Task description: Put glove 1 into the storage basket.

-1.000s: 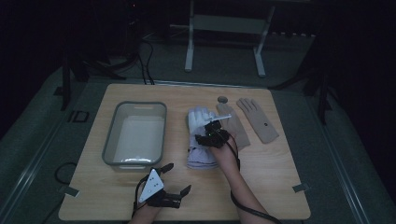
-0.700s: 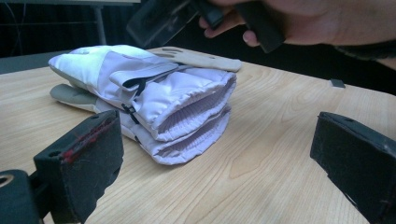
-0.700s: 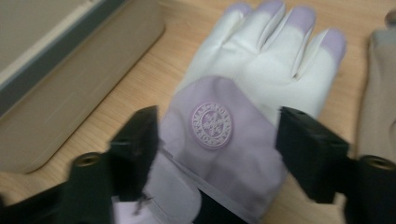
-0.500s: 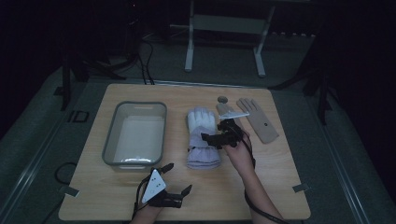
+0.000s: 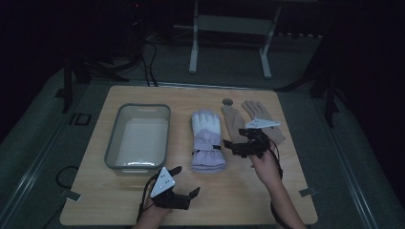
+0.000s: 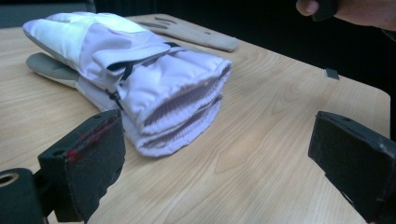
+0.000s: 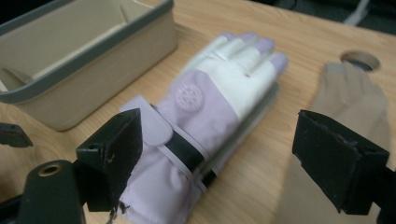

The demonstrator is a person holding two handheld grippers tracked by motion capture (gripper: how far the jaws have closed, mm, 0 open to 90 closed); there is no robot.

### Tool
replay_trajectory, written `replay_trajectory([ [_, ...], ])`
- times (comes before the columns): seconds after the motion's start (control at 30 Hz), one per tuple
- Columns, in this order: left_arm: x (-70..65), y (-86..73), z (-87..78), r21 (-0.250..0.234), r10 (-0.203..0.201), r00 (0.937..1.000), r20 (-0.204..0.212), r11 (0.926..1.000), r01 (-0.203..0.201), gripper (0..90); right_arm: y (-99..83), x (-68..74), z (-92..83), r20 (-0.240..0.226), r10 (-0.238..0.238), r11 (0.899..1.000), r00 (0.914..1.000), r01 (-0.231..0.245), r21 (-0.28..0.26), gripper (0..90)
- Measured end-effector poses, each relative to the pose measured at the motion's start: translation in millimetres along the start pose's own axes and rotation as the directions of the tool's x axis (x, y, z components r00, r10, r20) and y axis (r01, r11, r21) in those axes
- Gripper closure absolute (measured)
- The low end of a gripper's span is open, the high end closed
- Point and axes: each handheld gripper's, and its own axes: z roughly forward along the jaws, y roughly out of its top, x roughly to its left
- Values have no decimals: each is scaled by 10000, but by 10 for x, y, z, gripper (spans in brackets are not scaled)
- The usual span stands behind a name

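Since half a second ago, our right gripper (image 5: 237,145) has drifted a little toward us and to the right, from over the lavender ski glove's edge to the strip of table beside its cuff; our left gripper (image 5: 184,182) has hardly shifted.

Nearest us, at about 7 o'clock on the wooden table (image 5: 239,191), our left hand (image 5: 155,210) comes in from the bottom edge with its gripper low and pointing toward 2 o'clock. Its jaws stand wide apart and hold nothing; in the left gripper view the ski glove's open cuff (image 6: 187,107) lies between and beyond them, apart from both pads.

At about 4 o'clock our right forearm slants in toward 11 o'clock, the hand (image 5: 265,164) behind its gripper, which points toward 9 o'clock at the ski glove (image 5: 206,140). Its jaws are also spread wide and empty, framing the glove's cuff (image 7: 159,186) in the right gripper view without touching it.

The ski glove lies flat at the table's centre, fingers toward 12 o'clock. Just right of it lie two tan gloves (image 5: 241,124), partly under our right gripper. At 9 o'clock sits a grey-rimmed bin (image 5: 139,109). A small round hole (image 5: 228,101) shows near 12 o'clock.
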Motion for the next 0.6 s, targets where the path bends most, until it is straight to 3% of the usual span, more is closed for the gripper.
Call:
replay_trajectory([
  [0.03, 0, 114, 38, 401, -59, 10000, -3, 9992, 59, 44, 13, -46, -15, -190, 216, 9998, 9996, -215, 20, 161],
  [0.07, 0, 114, 38, 401, -59, 10000, -3, 9992, 59, 43, 19, -61, -13, -187, 347, 9994, 9992, -346, 36, 161],
  [0.2, 22, 392, 144, 639, -186, 9997, -140, 9978, 194, 43, 56, -116, 60, -327, 941, 9956, 9950, -939, 80, 125],
  [0.3, 67, 481, 208, 919, -452, 9988, -180, 9947, 467, 44, 79, -126, 122, -639, 999, 9950, 9929, -995, 93, 115],
  [0.33, 93, 523, 256, 1119, -540, 9974, -477, 9920, 591, 44, 89, -126, 165, -802, 1085, 9941, 9909, -1075, 169, 116],
  [0.4, 150, 571, 361, 1679, -703, 9927, -977, 9820, 861, 62, 120, -132, 319, -525, 1018, 9938, 9934, -991, 510, 166],
  [0.5, 185, 582, 432, 1886, -918, 9893, -1136, 9756, 1122, 73, 149, -142, 421, -265, 895, 9940, 9956, -876, 654, 216],
  [0.53, 200, 581, 468, 1920, -959, 9874, -1260, 9741, 1191, 104, 184, -162, 536, -54, 819, 9931, 9966, -811, 848, 233],
  [0.57, 240, 579, 526, 2048, -1282, 9811, -1447, 9662, 1564, 124, 199, -174, 596, 7, 906, 9913, 9959, -902, 957, 236],
  [0.6, 255, 577, 558, 2047, -1333, 9792, -1527, 9651, 1633, 137, 209, -183, 655, 43, 925, 9902, 9957, -924, 1047, 243],
])
